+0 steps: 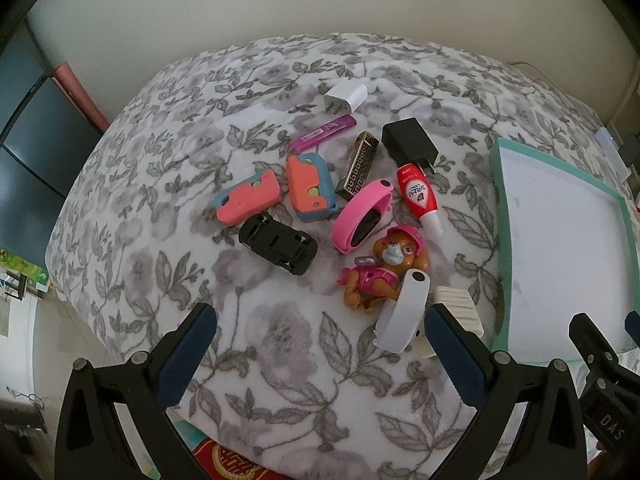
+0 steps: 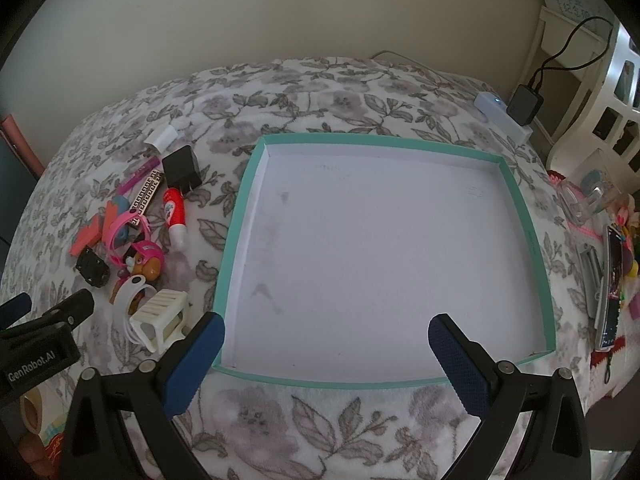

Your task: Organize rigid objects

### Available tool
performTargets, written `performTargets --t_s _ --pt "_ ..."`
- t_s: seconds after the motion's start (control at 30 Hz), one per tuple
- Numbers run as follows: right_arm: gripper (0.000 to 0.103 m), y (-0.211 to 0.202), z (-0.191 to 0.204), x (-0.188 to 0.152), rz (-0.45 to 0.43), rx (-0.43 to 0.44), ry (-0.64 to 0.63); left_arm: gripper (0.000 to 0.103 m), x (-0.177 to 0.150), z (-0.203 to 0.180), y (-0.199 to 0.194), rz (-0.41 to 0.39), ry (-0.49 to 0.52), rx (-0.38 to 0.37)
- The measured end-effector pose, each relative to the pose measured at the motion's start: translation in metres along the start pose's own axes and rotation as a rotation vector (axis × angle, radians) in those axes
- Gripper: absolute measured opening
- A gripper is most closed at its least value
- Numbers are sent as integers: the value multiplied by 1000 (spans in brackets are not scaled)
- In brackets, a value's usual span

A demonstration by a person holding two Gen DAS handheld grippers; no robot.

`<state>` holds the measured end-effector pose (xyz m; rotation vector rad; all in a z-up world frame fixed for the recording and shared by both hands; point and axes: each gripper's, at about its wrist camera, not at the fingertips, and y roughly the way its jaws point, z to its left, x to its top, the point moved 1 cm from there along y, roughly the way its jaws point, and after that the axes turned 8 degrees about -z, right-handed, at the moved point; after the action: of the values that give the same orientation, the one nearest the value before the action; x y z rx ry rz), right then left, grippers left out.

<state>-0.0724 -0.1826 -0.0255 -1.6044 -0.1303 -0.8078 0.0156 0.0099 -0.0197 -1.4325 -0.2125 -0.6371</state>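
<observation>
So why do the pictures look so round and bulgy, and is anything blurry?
Left wrist view: fisheye lens bows the floral blanket into a dome, corners black; toys sharp. Right wrist view: teal box edges curve; soft, even light, no glare.

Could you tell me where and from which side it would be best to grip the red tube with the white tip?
Grip the red tube across its wide red body, probably from above with the jaws spanning its width. It lies flat on the blanket, white tip toward the camera, with bare fabric on its right. On its left the pink band lies close, so lower that jaw with care.
</observation>
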Motion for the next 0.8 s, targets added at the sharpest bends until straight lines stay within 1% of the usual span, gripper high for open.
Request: performTargets --t_s 0.43,0.8 --pt "103 2 -1 -4 6 -8 -3 103 -1 1 2 9 -6 1" --pt "103 5 8 -2 22 -6 -34 103 -1 4 4 24 -24 -4"
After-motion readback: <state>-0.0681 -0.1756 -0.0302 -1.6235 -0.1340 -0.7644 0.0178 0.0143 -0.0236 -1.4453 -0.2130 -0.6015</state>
